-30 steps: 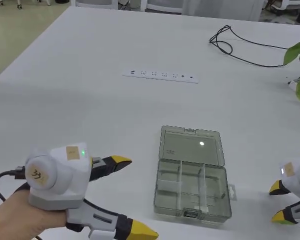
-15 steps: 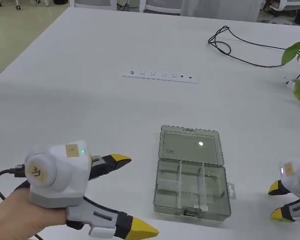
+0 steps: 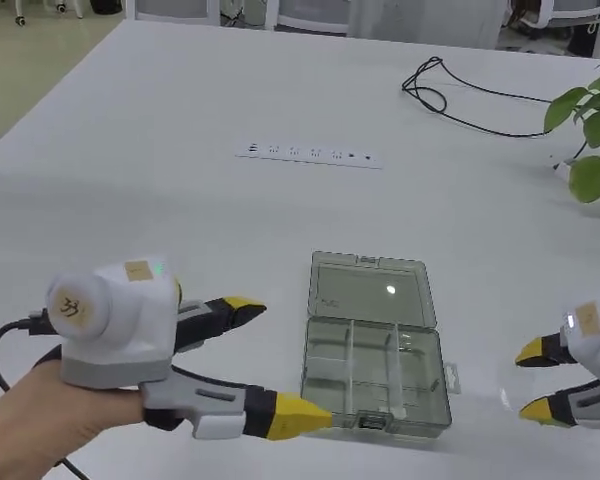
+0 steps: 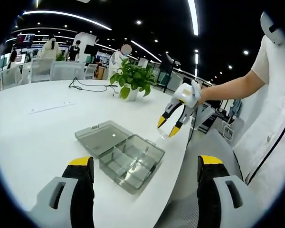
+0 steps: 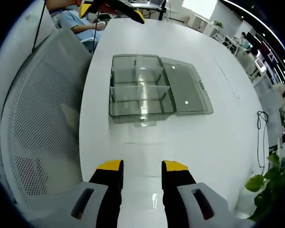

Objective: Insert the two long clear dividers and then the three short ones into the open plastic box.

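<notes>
left gripper [image 3: 290,359] jaws released; right gripper [image 3: 527,380] jaws released, body cut off; box [image 3: 311,372] dividers [image 3: 390,365] indistinct

Grey-tinted clear box [image 3: 370,295] on white table [image 3: 180,200]; left gripper [image 3: 280,360] yellow-tipped.

A white table [image 3: 130,150] carried everything. A white power strip [image 3: 307,154] lay flat toward its far edge, roughly midway along and parallel to that edge. A thin black cable [image 3: 480,125] sat coiled in a loose loop near the far right corner, its strands trailing off toward the right edge. A green leafy plant [image 3: 590,178] stood at the right edge, just beside the cable's end. Chairs [image 3: 170,8] lined the far edge. A grey mesh chair [image 5: 42,109] stood close against the near edge. Pale flooring [image 3: 30,50] showed past the far left corner.
</notes>
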A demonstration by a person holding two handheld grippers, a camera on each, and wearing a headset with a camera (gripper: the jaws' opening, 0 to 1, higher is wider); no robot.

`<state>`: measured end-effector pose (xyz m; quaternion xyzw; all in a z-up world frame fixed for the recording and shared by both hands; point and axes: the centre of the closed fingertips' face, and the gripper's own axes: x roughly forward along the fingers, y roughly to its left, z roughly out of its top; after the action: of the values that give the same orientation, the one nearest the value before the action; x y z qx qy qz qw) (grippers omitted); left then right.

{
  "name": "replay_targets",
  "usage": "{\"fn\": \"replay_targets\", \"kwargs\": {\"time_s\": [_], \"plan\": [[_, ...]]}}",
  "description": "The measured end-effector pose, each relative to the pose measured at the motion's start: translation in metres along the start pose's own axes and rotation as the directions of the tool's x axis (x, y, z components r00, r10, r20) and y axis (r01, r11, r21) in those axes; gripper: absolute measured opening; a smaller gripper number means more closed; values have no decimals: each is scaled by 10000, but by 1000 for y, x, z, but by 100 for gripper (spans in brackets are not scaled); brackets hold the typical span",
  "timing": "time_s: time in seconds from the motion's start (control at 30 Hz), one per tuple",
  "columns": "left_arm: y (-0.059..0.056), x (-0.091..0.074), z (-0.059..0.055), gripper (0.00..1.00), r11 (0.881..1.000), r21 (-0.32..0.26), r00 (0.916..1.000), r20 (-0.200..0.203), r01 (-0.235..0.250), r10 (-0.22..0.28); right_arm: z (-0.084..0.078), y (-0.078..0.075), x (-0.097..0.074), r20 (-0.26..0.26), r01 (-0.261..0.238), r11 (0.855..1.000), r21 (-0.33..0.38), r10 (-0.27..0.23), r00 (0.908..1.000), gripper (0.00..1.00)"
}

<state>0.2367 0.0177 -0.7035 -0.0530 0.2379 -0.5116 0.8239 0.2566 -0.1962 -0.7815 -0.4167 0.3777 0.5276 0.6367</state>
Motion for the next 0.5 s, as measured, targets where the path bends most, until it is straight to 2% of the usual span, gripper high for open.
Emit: {"fn": "replay_targets", "kwargs": {"time_s": [0.13,0.33,0.43,0.47,0.5], "plan": [[-6,9,7,88,9994,-305,9998,93,160,-158,20,1,-13,223,267,9994,-220,-263,9994,33],[-15,25,22,78,9916,-1201,9982,413,486,-440,48,1,-30,551,704,9966,-439,-679,9962,33],[-21,31,27,72,9790,-1895,9966,472,748,-670,61,2,-35,671,871,9948,-527,-835,9943,33],[-22,34,28,70,9700,-2290,9962,499,811,-715,66,4,-38,727,944,9938,-595,-900,9933,33],[-24,36,32,69,9683,-2322,9947,665,915,-780,70,5,-39,759,966,9934,-618,-919,9929,33]]}}
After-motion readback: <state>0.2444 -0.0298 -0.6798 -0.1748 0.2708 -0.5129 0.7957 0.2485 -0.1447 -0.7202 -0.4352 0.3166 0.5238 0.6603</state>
